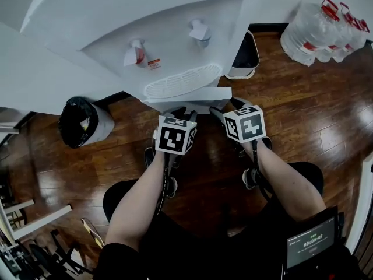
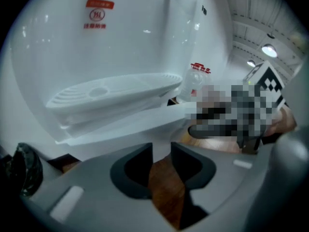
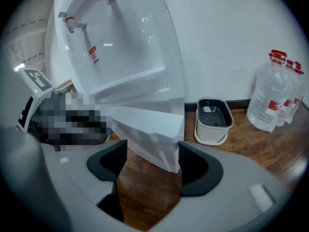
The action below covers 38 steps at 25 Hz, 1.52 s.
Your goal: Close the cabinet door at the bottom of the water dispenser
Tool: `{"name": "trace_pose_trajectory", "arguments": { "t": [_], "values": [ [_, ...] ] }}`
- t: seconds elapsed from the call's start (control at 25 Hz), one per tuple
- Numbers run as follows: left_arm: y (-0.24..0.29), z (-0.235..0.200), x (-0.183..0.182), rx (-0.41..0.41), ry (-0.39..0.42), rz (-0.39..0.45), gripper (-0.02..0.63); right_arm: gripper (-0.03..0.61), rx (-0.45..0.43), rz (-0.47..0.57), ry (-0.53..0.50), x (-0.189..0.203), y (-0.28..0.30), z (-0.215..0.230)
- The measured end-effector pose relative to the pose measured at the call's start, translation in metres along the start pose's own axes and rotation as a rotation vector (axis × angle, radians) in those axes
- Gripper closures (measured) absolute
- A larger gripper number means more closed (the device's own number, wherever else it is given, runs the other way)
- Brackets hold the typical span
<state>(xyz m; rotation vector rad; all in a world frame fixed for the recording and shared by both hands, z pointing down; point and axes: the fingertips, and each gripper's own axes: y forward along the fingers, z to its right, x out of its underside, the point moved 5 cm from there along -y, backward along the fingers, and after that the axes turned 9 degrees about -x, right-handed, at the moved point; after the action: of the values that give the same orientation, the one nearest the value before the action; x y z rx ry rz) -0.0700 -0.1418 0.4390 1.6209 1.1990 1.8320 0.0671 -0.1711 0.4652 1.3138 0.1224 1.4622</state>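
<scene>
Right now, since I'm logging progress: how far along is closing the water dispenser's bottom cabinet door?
Done: nothing yet; the cabinet door stands open, swung out from the water dispenser. In hand: the right gripper, jaws wide apart, faces the door's edge; the left gripper is open and empty beside it. Left: push the door shut.

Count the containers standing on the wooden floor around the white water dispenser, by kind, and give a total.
Clear plastic water jugs with red handles: 3
Round bin lined with a black bag: 1
White rectangular tub with a dark inside: 1
Total: 5
</scene>
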Motion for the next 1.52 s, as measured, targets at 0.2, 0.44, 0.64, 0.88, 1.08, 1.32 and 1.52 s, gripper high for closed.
{"name": "trace_pose_trajectory", "arguments": {
  "t": [0.2,0.44,0.64,0.88,1.08,1.32,1.52],
  "values": [
    [0.019,-0.008,0.004,-0.061,-0.112,0.012,0.444,0.243,0.037,0.011,-0.072,-0.005,0.006,0.008],
    [0.033,-0.011,0.009,-0.074,-0.226,0.002,0.302,0.239,0.108,-0.088,-0.129,0.009,0.018,0.026],
    [0.036,-0.020,0.007,-0.095,-0.242,0.013,0.342,0.255,0.042,-0.062,-0.089,0.000,0.029,0.020],
    [0.037,-0.024,0.008,-0.097,-0.253,0.025,0.379,0.261,0.062,-0.078,-0.097,-0.005,0.039,0.026],
    [0.040,-0.025,0.008,-0.088,-0.247,0.011,0.396,0.249,0.042,-0.108,-0.127,-0.008,0.043,0.029],
    [0.049,-0.025,0.008,-0.051,-0.276,-0.034,0.396,0.252,0.049,-0.103,-0.140,-0.011,0.044,0.033],
    [0.055,-0.024,0.010,-0.045,-0.277,-0.061,0.402,0.252,0.053,-0.095,-0.163,-0.012,0.044,0.034]
  ]
}}
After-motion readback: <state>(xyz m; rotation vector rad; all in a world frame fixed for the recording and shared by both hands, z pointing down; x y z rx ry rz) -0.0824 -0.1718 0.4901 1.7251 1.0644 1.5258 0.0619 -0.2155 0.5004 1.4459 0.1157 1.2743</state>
